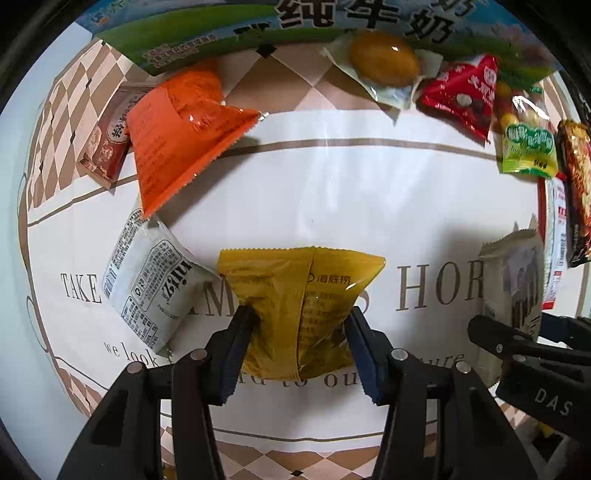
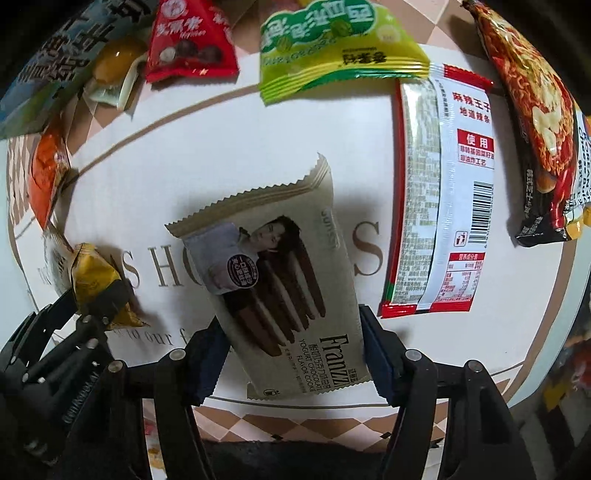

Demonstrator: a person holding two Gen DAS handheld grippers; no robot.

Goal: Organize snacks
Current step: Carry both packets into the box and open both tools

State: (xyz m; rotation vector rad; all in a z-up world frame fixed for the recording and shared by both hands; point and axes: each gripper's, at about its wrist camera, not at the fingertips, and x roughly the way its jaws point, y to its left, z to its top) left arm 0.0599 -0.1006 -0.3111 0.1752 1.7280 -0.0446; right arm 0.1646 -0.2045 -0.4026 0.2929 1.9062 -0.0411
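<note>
My left gripper [image 1: 300, 317] points down at the table and is shut on a yellow snack packet [image 1: 295, 280]; its pads pinch the packet's two sides and crumple it. The right wrist view shows this same packet [image 2: 92, 273] at the far left, in the left gripper [image 2: 96, 302]. My right gripper [image 2: 291, 325] is shut on a beige Franzzi cookie pack [image 2: 273, 266], which casts a shadow on the white tablecloth [image 2: 166, 177]. In the left wrist view the cookie pack [image 1: 517, 280] appears at the right edge.
Around the cloth lie an orange packet [image 1: 177, 136], a white packet [image 1: 151, 288], a sealed egg [image 1: 384, 59], a red triangular packet [image 1: 461, 96], a green packet [image 2: 332, 48], a red-and-white strip pack [image 2: 443, 199] and a dark noodle packet [image 2: 528, 125]. A milk carton [image 1: 221, 33] stands at the back.
</note>
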